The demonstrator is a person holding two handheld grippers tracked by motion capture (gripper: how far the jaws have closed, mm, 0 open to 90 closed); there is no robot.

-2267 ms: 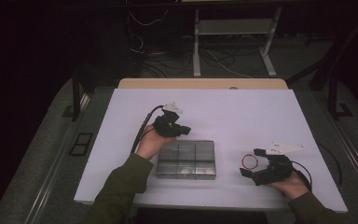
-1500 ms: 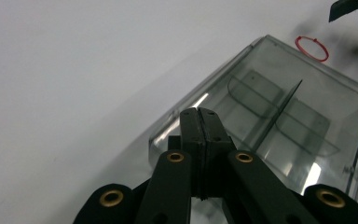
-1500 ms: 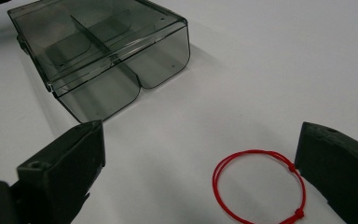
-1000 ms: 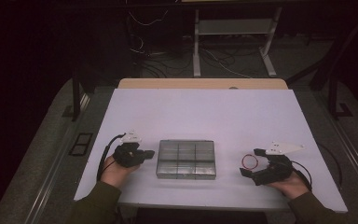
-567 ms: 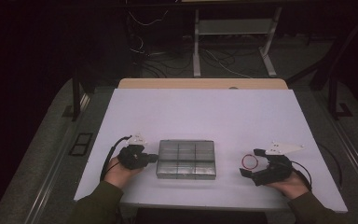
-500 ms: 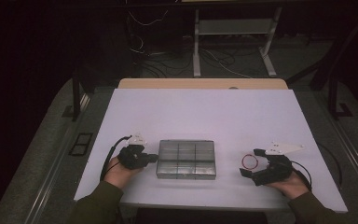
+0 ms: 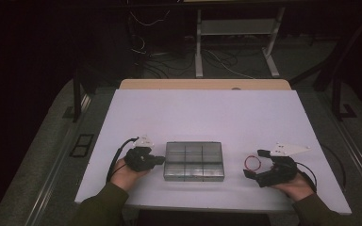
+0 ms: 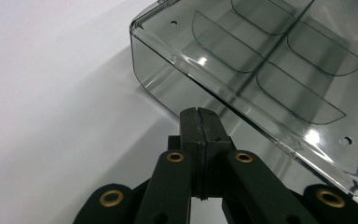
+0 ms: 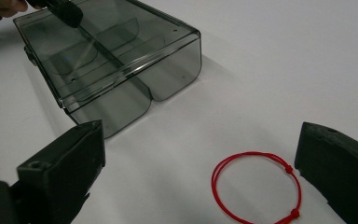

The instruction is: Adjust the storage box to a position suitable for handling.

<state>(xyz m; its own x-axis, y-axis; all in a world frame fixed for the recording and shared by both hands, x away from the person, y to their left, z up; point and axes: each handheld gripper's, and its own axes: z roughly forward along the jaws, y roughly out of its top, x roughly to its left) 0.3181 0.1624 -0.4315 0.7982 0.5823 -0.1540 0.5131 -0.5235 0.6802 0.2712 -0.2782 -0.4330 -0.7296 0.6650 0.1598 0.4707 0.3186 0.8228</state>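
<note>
The box (image 7: pixel 194 161) lies flat, long axis across the surface (image 7: pixel 207 113); clenched left gripper (image 7: pixel 162 160) touches its left end; right gripper (image 7: pixel 253 163) released around a red loop (image 7: pixel 252 163).

overhead forward-down view; two close gripper views, shared box (image 7: pixel 193 161)

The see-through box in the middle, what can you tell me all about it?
The box is smoky, clear plastic with a flat lid, and thin walls split its inside into six compartments that look empty. It lies flat and closed near the front of the white table. The shut left hand-held gripper is at its left side, at or just short of its wall; contact cannot be told. A red string loop lies on the table to its right, apart from it.
</note>
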